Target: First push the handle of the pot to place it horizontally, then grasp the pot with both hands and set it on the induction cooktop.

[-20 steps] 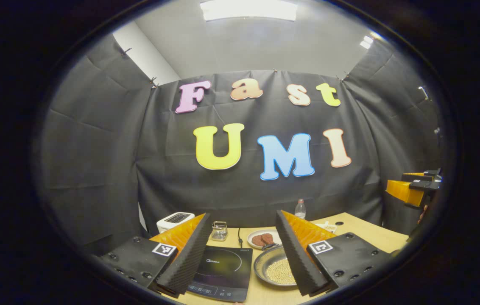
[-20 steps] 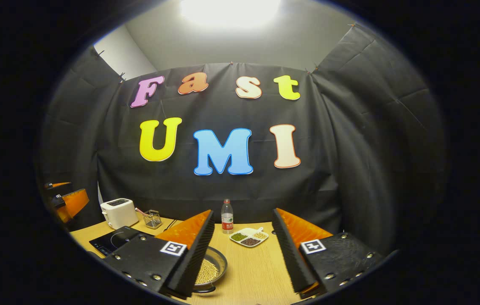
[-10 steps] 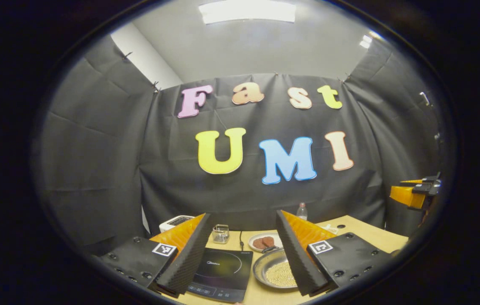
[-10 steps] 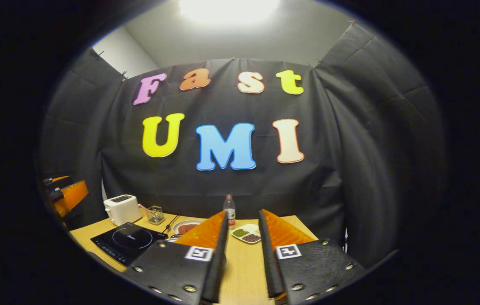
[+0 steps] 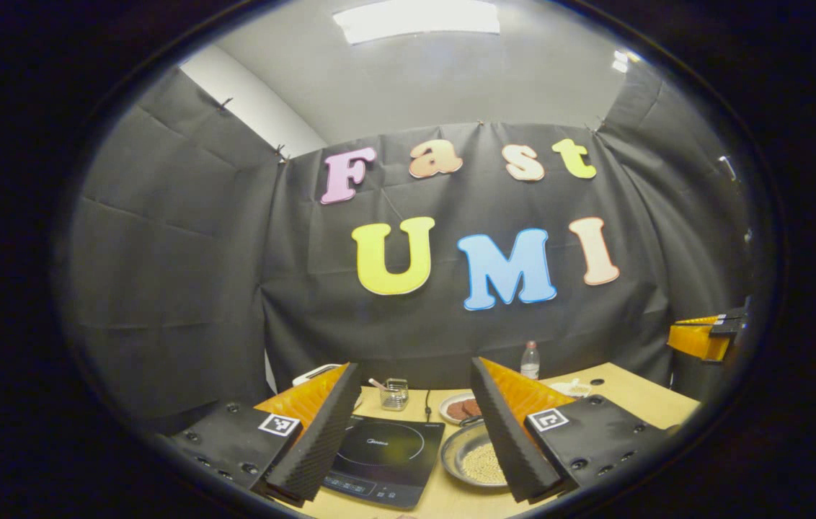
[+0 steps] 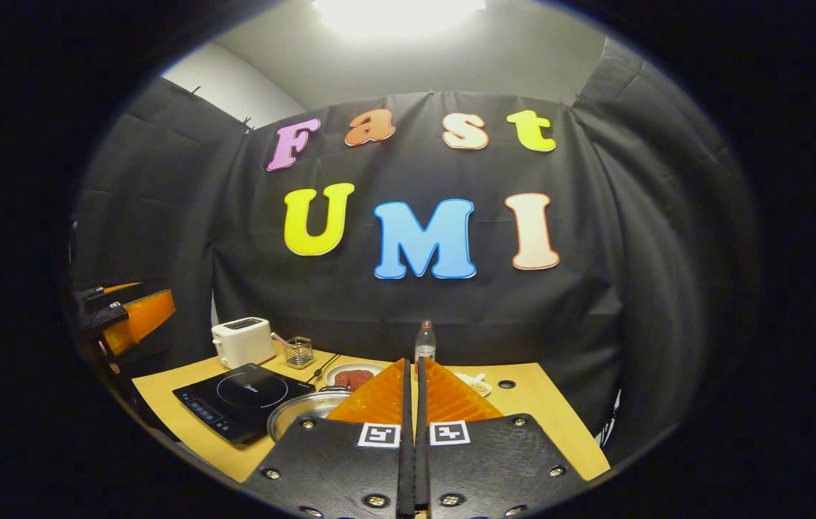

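Now right gripper [image 6: 412,367] fingers together.

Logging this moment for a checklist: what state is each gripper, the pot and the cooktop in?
left gripper: open, holding nothing
right gripper: shut, holding nothing
pot: on the table beside the cooktop, holding small pale beans
induction cooktop: bare, nothing on it
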The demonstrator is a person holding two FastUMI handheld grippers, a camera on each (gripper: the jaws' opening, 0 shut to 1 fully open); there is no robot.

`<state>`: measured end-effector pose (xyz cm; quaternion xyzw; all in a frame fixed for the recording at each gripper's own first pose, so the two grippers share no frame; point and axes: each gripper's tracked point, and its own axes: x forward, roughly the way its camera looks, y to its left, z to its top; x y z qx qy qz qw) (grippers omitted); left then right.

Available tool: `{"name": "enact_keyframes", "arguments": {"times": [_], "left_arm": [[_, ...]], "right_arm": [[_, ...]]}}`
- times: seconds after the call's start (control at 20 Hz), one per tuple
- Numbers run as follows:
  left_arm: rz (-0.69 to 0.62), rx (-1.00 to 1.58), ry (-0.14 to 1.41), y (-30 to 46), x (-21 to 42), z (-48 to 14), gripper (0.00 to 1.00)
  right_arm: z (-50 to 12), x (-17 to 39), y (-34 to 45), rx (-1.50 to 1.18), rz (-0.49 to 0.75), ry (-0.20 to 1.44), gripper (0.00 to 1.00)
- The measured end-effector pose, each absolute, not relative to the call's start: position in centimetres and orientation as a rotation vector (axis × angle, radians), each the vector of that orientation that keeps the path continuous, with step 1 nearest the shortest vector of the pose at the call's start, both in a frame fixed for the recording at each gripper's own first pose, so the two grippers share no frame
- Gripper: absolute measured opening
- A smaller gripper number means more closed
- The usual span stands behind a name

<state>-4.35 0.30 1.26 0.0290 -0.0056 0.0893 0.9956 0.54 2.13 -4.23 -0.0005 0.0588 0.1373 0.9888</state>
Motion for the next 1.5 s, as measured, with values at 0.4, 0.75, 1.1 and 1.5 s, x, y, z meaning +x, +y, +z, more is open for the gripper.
{"name": "enact_keyframes", "arguments": {"times": [0.4, 0.75, 1.1, 1.5], "left_arm": [[0.217, 0.055, -0.005, 3.7, -2.9, 0.4, 1.0], [0.218, 0.029, -0.01, 7.6, 1.8, -0.5, 0.99], [0.232, 0.032, 0.01, 10.4, 4.0, -2.3, 1.0], [0.248, 0.028, 0.039, 12.3, 4.7, -4.2, 1.0]], "right_arm": [[-10.1, -0.4, 10.3, -0.051, 0.505, 0.295, 0.01], [-15.3, -0.4, 15.5, -0.084, 0.613, 0.441, 0.01], [-21.5, -2.8, 18.7, -0.142, 0.741, 0.637, 0.01], [-26.9, -4.9, 18.9, -0.215, 0.782, 0.795, 0.01]]}}
